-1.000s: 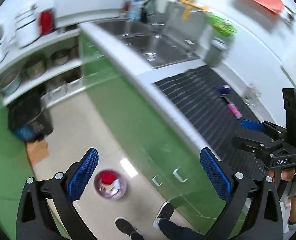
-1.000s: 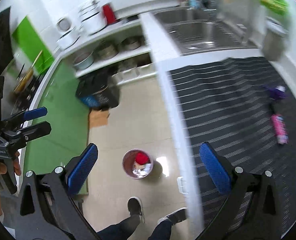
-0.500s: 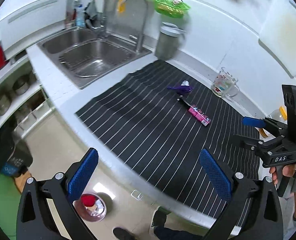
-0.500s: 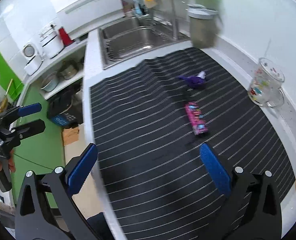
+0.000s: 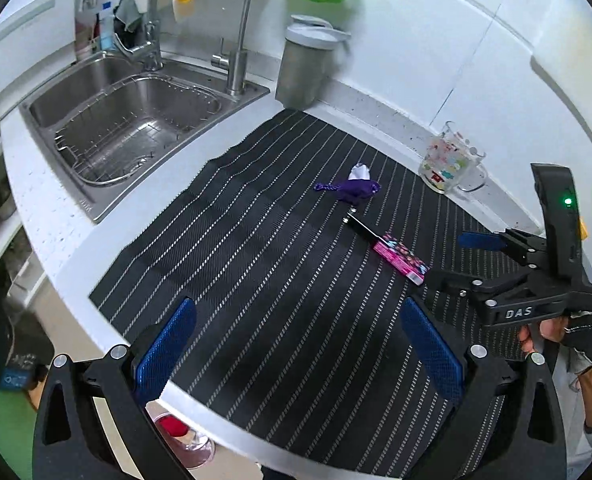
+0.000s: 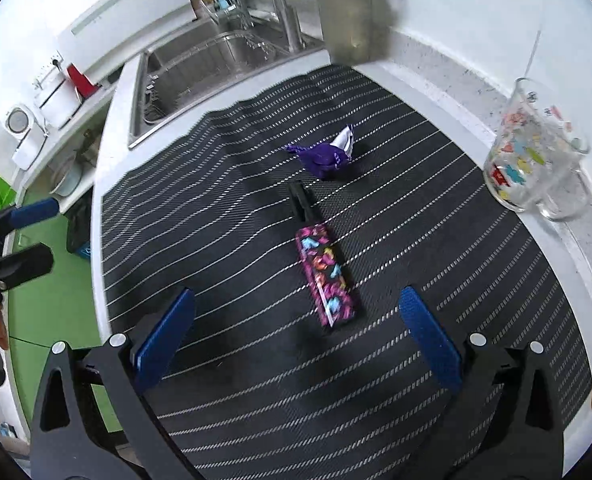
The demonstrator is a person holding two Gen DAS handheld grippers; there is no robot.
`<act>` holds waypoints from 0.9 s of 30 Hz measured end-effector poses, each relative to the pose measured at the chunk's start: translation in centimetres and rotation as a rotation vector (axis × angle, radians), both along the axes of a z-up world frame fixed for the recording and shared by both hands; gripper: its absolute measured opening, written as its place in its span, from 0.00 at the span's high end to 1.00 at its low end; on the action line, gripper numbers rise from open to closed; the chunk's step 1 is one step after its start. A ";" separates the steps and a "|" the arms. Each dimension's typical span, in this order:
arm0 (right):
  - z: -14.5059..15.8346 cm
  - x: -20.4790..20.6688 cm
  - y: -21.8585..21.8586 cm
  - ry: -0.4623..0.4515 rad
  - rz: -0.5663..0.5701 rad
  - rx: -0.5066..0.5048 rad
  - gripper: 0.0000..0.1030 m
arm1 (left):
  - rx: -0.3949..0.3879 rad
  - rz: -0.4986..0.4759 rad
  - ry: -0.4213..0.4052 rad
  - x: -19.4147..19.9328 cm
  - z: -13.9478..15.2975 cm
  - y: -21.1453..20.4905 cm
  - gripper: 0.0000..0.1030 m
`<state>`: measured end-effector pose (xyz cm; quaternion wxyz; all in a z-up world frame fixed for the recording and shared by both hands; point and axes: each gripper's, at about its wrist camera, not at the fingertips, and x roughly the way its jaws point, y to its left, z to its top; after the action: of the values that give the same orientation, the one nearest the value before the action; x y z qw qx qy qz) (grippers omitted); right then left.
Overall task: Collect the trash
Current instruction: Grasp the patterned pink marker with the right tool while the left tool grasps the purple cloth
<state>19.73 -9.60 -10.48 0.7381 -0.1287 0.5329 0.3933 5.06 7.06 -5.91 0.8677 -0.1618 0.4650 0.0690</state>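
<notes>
A black white-striped woven mat (image 6: pixel 376 380) covers the white table (image 5: pixel 56 216) across the centre of both views. On the mat, at mid-frame, a pink patterned flat wrapper (image 6: pixel 325 277) lies just below a thin black strip (image 6: pixel 298 200), with a crumpled purple wrapper (image 6: pixel 325 156) above that. A printed clear glass mug (image 6: pixel 532 160) stands on the table at the right edge, off the mat. A steel sink (image 5: pixel 136 120) sits upper left, a grey lidded canister (image 5: pixel 306 64) at top centre behind the mat.
</notes>
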 end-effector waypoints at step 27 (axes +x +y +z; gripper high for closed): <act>-1.4 2.4 -0.5 0.046 -0.004 -0.049 0.78 | -0.039 -0.148 0.024 9.7 -2.6 -0.8 0.05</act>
<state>22.16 -10.14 -11.90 0.7231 -0.1366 0.5595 0.3814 14.76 6.25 -8.52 0.8615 -0.1430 0.4871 -0.0025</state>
